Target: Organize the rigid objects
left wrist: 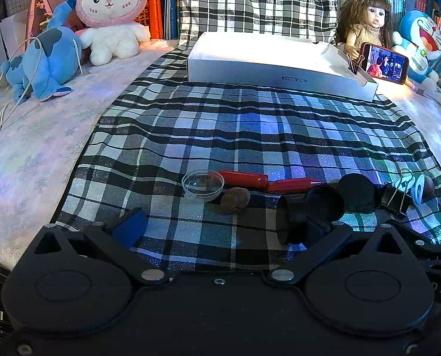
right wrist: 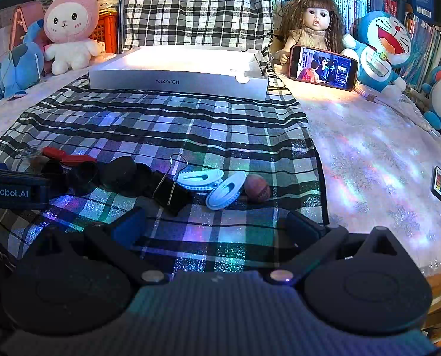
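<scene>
Left hand-held gripper: fingers spread wide, nothing between them, low over the plaid cloth; its right finger touches or overlaps a black cylindrical container lying on its side, contact not certain.

Right hand-held gripper: fingers spread wide, empty, low over the same cloth, just short of the row of items.

Items in a row on the near part of the cloth, left wrist view, left to right:
- clear plastic dome cap, upturned.
- brown nut-like object, touching or just beside the cap.
- red marker pen, lying flat behind the nut.
- black round lid, leaning at the container's mouth.
- second black round lid, just beside the first.
- black binder clip, wire handles up.
- white hair clip, partly behind the binder clip.

Right wrist view adds:
- second white hair clip, touching the first.
- brown ball-like object, just beside the clips.

Far end of cloth: white shallow box, open, marked "NO.A-2224".

Surroundings: phone with lit screen propped against a doll; pink rabbit plush; blue plush.
</scene>
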`<state>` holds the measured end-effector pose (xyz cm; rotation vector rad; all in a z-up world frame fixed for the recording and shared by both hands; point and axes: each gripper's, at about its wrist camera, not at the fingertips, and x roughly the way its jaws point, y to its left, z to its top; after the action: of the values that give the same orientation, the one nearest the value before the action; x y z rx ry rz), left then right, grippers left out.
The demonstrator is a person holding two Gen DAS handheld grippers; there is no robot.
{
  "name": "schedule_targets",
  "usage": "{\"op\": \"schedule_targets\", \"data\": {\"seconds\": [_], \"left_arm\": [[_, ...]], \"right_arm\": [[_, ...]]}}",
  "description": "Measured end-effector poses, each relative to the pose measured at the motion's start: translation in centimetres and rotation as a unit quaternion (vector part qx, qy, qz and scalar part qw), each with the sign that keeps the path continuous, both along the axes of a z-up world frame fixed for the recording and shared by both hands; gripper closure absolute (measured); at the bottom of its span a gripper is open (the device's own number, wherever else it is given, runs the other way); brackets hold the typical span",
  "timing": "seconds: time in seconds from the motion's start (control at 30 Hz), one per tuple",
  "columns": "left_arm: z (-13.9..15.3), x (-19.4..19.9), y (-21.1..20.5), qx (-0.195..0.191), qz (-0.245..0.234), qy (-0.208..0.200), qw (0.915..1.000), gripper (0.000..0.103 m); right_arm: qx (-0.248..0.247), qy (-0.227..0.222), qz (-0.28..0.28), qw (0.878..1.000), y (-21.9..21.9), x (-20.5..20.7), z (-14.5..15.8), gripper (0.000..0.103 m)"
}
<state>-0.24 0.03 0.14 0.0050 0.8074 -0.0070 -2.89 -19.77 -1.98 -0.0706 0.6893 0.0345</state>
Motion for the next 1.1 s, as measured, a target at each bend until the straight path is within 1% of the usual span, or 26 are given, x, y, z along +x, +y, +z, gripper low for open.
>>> {"op": "schedule_targets", "data": {"seconds": [0.2,0.33,0.47,0.8,0.9,0.97,1.0,1.03,1.07,1.1], "left_arm": [[0.1,-0.1,0.0,-0.001,0.001,-0.004,1.0,0.0],[0.2,0.0,0.0,-0.001,-0.002,-0.004,1.0,0.0],[0.3,-0.1,0.1,-0.001,-0.007,-0.007,0.9999,0.0],[-0.5,-0.9,0.5,-0.001,-0.027,-0.047,0.9985,0.0],[-0.4,-0.8,0.6,-0.001,-0.033,-0.047,0.9984,0.0],[-0.2,-1.1,0.7,-0.004,-0.035,-0.049,0.9982,0.006],[-0.1,-1.3,0.8,-0.005,-0.035,-0.054,0.9979,0.015],[0.0,-1.4,0.9,-0.004,-0.034,-0.059,0.9977,0.026],[0.2,-1.7,0.9,-0.005,-0.035,-0.064,0.9973,0.031],[0.4,-1.8,1.0,-0.004,-0.036,-0.068,0.9971,0.039]], "right_arm": [[0.001,-0.005,0.001,1.0,0.0,0.0,-0.1,0.0],[0.007,-0.022,0.015,1.0,-0.5,-0.5,-0.7,0.0],[0.008,-0.028,0.022,0.999,-0.6,-0.7,-0.7,0.0],[0.013,-0.054,0.018,0.998,-0.5,-1.1,-1.3,0.0],[0.016,-0.057,0.017,0.998,-0.6,-1.1,-1.2,0.0],[0.025,-0.064,0.019,0.997,-0.8,-1.4,-1.2,0.0],[0.031,-0.069,0.021,0.997,-0.9,-1.6,-1.1,0.003],[0.039,-0.075,0.021,0.996,-1.2,-1.8,-1.0,0.004],[0.046,-0.08,0.019,0.996,-1.5,-1.9,-0.8,0.007],[0.052,-0.085,0.018,0.995,-1.7,-2.0,-0.7,0.009]]}}
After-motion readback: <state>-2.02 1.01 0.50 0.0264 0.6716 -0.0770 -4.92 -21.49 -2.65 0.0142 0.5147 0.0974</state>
